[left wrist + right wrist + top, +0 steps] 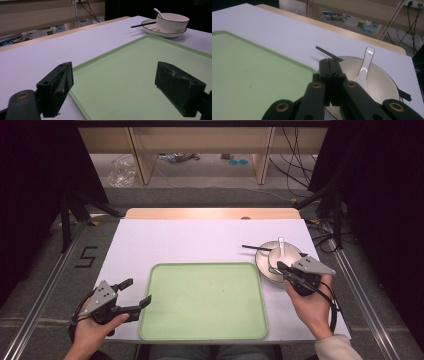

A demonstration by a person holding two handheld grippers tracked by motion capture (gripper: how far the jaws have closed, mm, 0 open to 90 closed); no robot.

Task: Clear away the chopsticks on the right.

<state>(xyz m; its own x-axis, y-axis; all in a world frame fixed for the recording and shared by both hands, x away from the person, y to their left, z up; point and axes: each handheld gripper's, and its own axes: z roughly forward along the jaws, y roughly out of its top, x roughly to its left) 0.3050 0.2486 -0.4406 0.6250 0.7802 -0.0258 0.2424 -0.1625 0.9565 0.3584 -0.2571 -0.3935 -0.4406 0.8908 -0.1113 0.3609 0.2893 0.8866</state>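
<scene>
A white bowl (pixel 292 254) with a white spoon (pixel 281 246) in it stands on a plate (pixel 264 269) at the right of the white table. Black chopsticks (pixel 250 247) lie across the plate. My right gripper (pixel 280 267) is shut, with its tips at the bowl's near rim. In the right gripper view the closed jaws overlap the rim of the bowl (pixel 379 82) beside the spoon (pixel 365 66), and I cannot tell whether they pinch it. My left gripper (pixel 140 290) is open at the left edge of the green tray (pixel 200 330). Nothing lies between its fingers (pixel 56 87).
The bare green tray (pixel 130 70) takes up the middle front of the table. The table's wooden back edge (pixel 210 213) lies beyond the white mat. On the floor behind are wooden frames and cables (pixel 292 170).
</scene>
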